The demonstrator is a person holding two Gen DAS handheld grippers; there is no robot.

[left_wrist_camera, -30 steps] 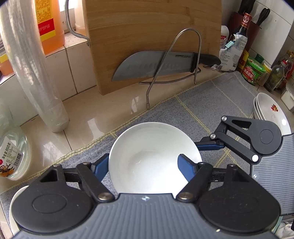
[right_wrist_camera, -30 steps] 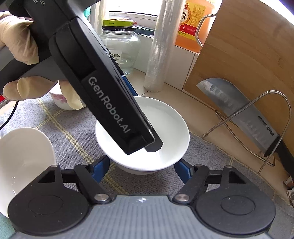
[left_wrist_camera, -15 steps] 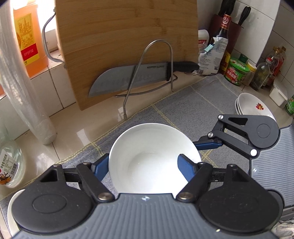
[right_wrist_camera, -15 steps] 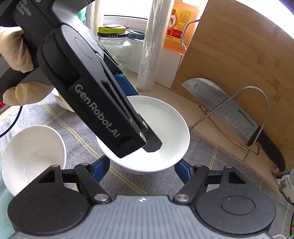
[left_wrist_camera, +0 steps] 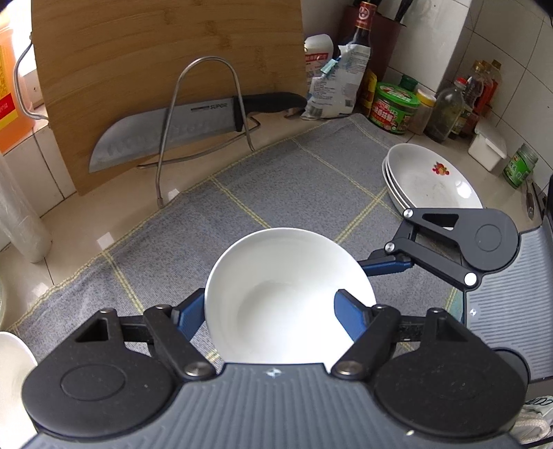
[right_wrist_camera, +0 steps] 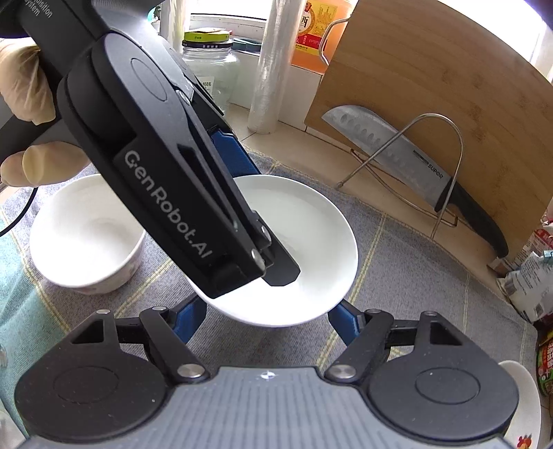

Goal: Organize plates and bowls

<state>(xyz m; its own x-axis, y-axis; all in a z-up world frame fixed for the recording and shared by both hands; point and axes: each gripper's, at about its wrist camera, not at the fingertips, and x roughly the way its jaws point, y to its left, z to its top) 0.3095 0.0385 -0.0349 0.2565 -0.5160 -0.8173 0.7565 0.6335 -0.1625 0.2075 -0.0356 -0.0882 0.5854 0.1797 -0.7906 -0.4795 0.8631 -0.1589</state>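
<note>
My left gripper (left_wrist_camera: 273, 314) is shut on the rim of a plain white bowl (left_wrist_camera: 287, 293), one finger inside and one outside, and holds it above the grey mat (left_wrist_camera: 276, 193). The bowl (right_wrist_camera: 304, 248) also shows in the right wrist view, with the left gripper across it. My right gripper (right_wrist_camera: 268, 319) is open and empty, its blue fingers (right_wrist_camera: 188, 319) just below and either side of the bowl. A second white bowl (right_wrist_camera: 86, 235) stands on the mat at the left. A stack of white plates (left_wrist_camera: 428, 183) with a red motif lies at the right.
A wooden cutting board (left_wrist_camera: 166, 69) leans on the wall behind a wire rack (left_wrist_camera: 204, 110) holding a knife (left_wrist_camera: 179, 127). Sauce bottles and jars (left_wrist_camera: 394, 107) crowd the back right corner. A cling-film roll (right_wrist_camera: 269, 69), a glass jar (right_wrist_camera: 211, 69) and an oil jug (right_wrist_camera: 318, 31) stand at the back left.
The left gripper has carried the white bowl to the right, towards the plate stack. The right gripper has moved right along with it; the second bowl now sits further left behind.
</note>
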